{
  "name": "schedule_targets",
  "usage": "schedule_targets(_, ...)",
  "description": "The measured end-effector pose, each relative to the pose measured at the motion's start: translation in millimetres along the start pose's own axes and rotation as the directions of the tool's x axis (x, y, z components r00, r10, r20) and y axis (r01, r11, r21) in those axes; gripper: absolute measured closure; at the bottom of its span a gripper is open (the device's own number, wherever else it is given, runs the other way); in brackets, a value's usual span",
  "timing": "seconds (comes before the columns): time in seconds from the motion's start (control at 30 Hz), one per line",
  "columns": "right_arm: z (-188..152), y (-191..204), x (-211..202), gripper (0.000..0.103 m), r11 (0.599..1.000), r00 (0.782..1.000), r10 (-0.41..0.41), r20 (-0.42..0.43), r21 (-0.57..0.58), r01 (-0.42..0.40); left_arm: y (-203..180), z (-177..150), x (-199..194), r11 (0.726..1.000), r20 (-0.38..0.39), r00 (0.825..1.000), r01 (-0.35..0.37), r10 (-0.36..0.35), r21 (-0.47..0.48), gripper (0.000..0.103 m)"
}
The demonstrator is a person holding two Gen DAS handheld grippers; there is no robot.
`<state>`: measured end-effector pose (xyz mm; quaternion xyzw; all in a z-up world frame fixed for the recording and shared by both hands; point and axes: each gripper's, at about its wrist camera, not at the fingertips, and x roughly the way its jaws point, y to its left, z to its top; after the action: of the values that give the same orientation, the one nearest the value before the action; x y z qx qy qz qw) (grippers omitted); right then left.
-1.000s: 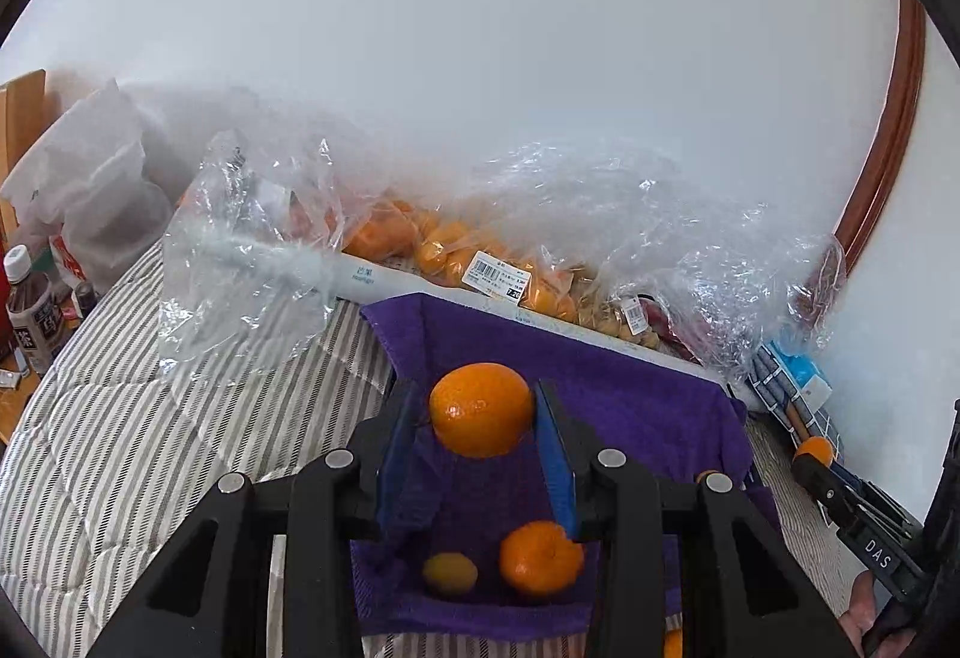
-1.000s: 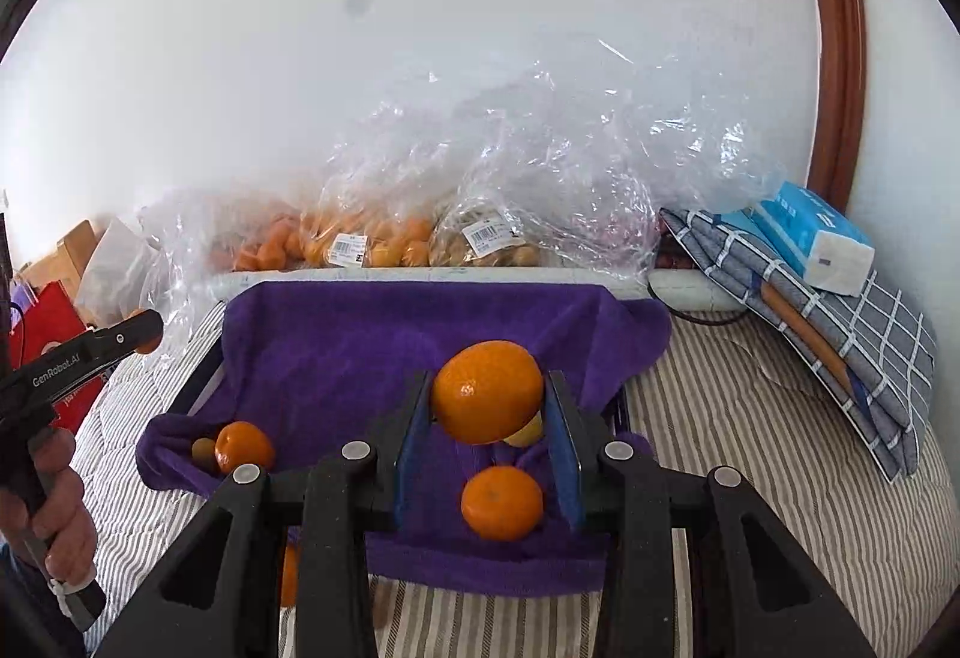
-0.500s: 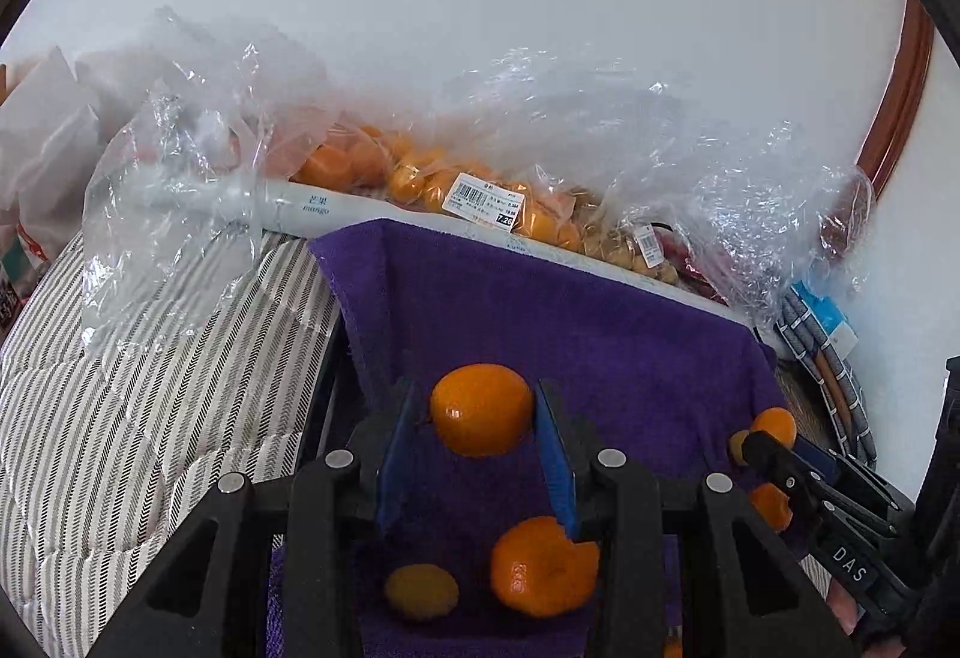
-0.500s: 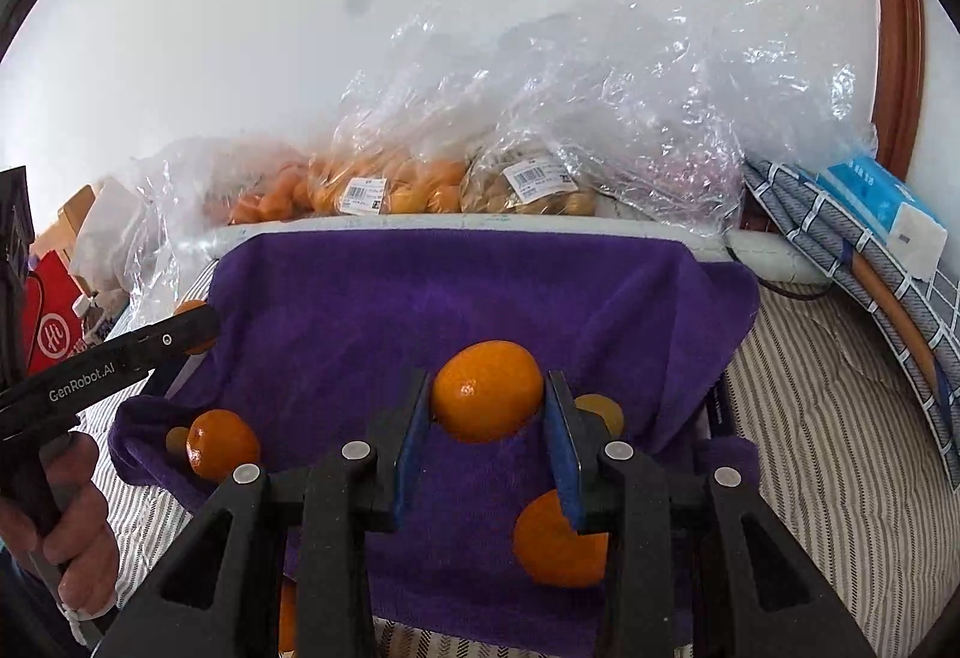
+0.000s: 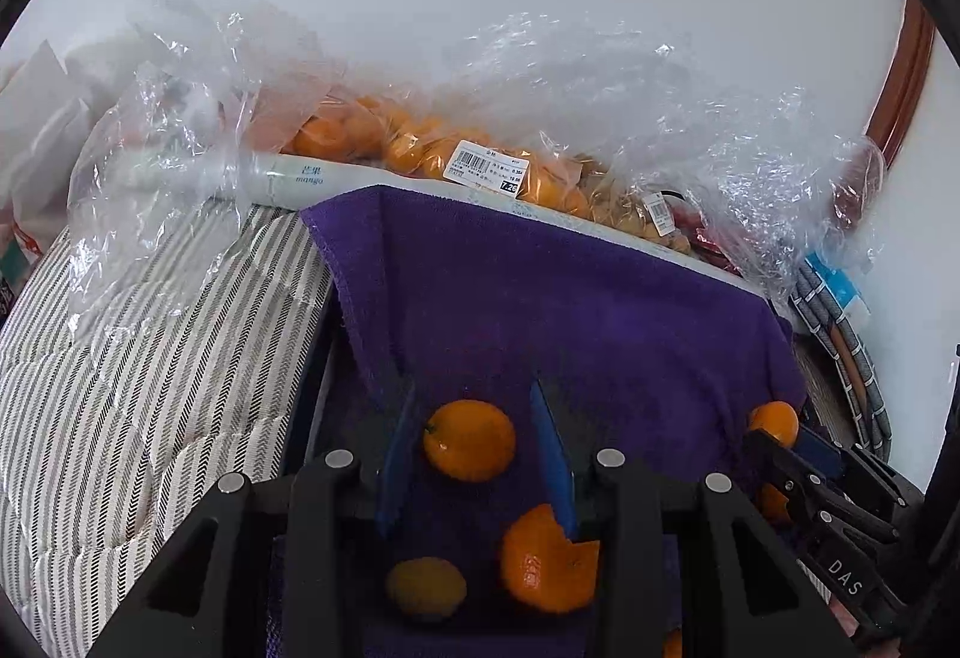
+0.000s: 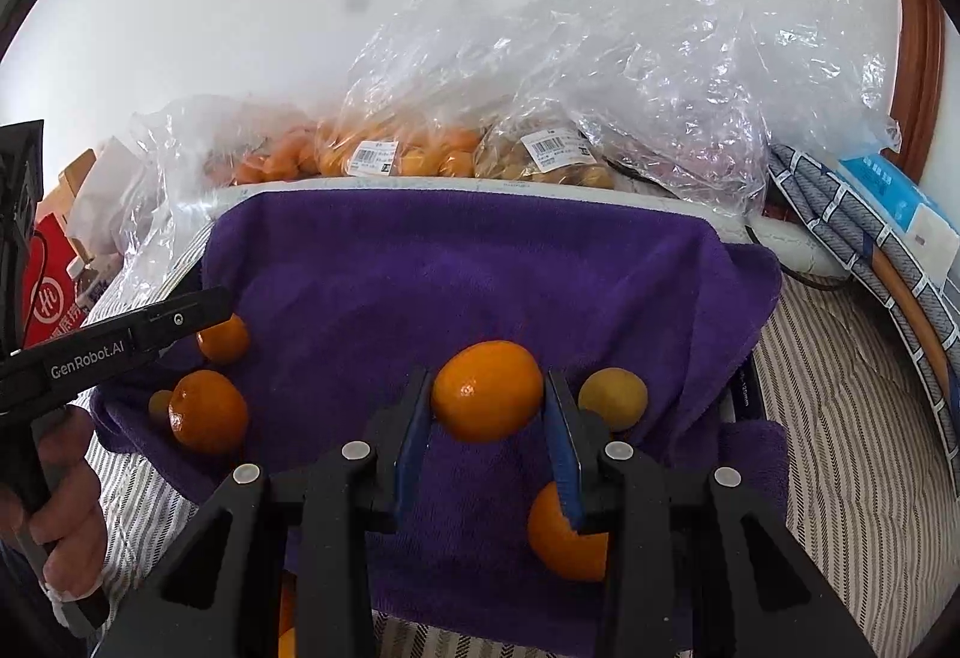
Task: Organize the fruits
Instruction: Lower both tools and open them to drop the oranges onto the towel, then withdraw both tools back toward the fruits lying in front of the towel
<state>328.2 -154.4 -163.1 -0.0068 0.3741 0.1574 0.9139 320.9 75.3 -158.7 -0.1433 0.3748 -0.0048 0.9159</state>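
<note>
My left gripper (image 5: 474, 424) is open, and an orange (image 5: 469, 439) lies between its jaws on the purple towel (image 5: 540, 298), with gaps on both sides. Another orange (image 5: 543, 559) and a small yellowish fruit (image 5: 425, 589) lie closer to me. My right gripper (image 6: 487, 406) is shut on an orange (image 6: 487, 389) just above the towel (image 6: 456, 268). A yellowish fruit (image 6: 613, 397) and an orange (image 6: 564, 544) lie beside it. The left gripper's fingers (image 6: 150, 325) show at the left with two oranges (image 6: 208, 411).
Clear plastic bags of oranges (image 5: 420, 148) and brown fruit (image 6: 552, 166) lie along the wall behind a white box edge (image 5: 288, 175). Striped bedding (image 5: 138, 358) surrounds the towel. Folded checked cloth and a blue packet (image 6: 888, 202) lie at the right.
My left gripper lowered to the towel and opened, letting its orange rest there. My right gripper moved forward and down, still holding its orange.
</note>
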Motion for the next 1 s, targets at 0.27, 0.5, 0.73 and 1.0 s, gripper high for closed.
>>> schedule_targets(0.27, -6.2, 4.4, 6.7, 0.066, 1.0, 1.0, -0.01, -0.021, -0.021, 0.01, 2.9, 0.1, 0.2, 1.0, -0.007, 1.0, 0.01, -0.01, -0.011, 0.067)
schedule_targets(0.5, -9.8, 12.1, 9.5, 0.066, 0.998, 1.0, -0.001, -0.027, -0.058, 0.0, 3.4, 0.1, -3.7, 1.0, 0.005, 1.0, 0.0, 0.0, -0.001, 0.061)
schedule_targets(0.73, -12.8, 9.8, -7.3, 0.039, 0.998, 0.999, 0.017, 0.035, -0.054, -0.015, -1.1, 0.9, -23.2, 0.999, 0.035, 0.999, 0.02, -0.021, 0.026, 0.048)
schedule_targets(1.0, -15.5, 8.3, -62.1, 0.034, 0.999, 0.992, -0.039, 0.124, 0.004, 0.038, -11.2, -15.7, -70.8, 0.996, 0.046, 0.998, -0.048, 0.045, 0.075, 0.048)
